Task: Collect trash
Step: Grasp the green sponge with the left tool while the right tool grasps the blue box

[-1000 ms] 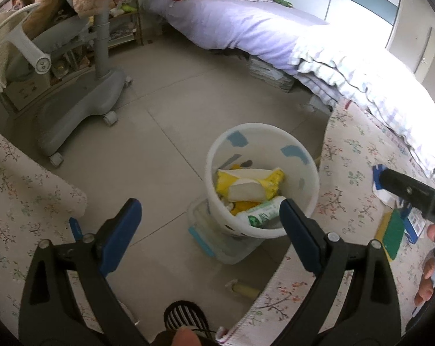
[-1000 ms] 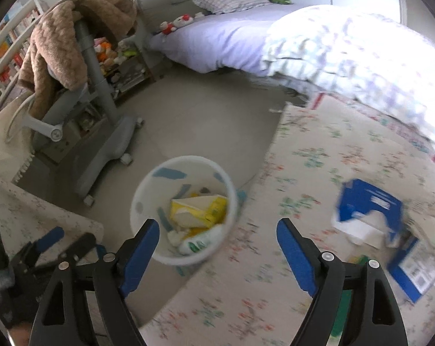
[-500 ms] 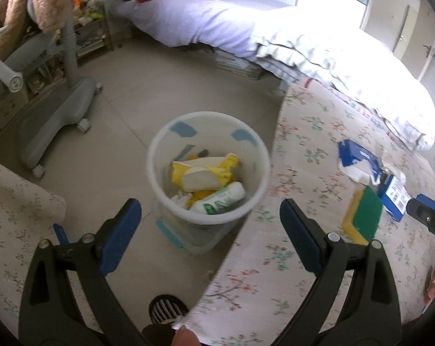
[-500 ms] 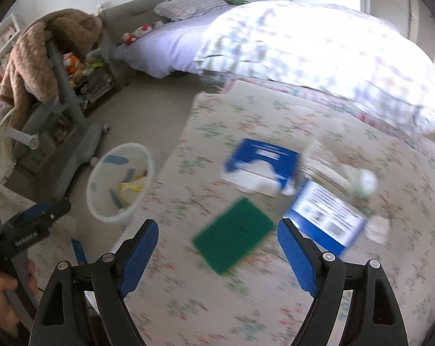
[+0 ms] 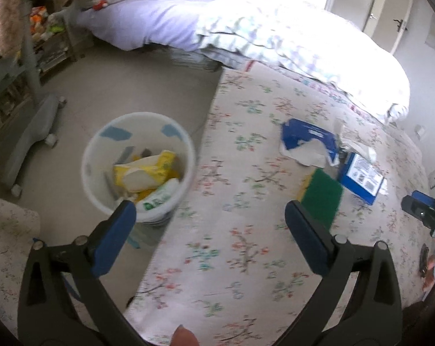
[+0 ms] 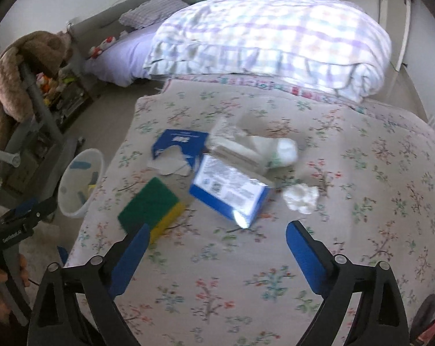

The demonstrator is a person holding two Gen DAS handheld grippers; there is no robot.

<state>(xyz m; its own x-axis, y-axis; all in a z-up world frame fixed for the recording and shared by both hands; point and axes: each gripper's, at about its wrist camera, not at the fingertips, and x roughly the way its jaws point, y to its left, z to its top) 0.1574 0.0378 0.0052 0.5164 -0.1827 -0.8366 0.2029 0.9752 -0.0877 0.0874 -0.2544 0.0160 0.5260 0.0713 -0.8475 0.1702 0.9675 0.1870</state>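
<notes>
A white trash bin (image 5: 96, 155) stands on the floor beside the flowered bed cover (image 5: 246, 230); it holds yellow packets and a white bottle. The bin also shows in the right wrist view (image 6: 73, 199). On the cover lie a green-and-yellow sponge (image 6: 149, 204), a torn blue packet (image 6: 179, 144), a blue box (image 6: 231, 191), a white bottle (image 6: 275, 150) and a crumpled tissue (image 6: 301, 197). My left gripper (image 5: 210, 219) is open and empty, above the cover's edge near the bin. My right gripper (image 6: 217, 242) is open and empty, just short of the sponge and blue box.
A grey rolling chair base (image 5: 29, 141) stands on the tiled floor left of the bin. A purple bed with a checked duvet (image 6: 263, 37) lies behind the cover. A shelf with toys (image 5: 47, 37) stands at the far left.
Both grippers have swung right, away from the bin and over the flowered cover. The trash items now sit nearer and more central in the right wrist view. Both grippers stayed open.
</notes>
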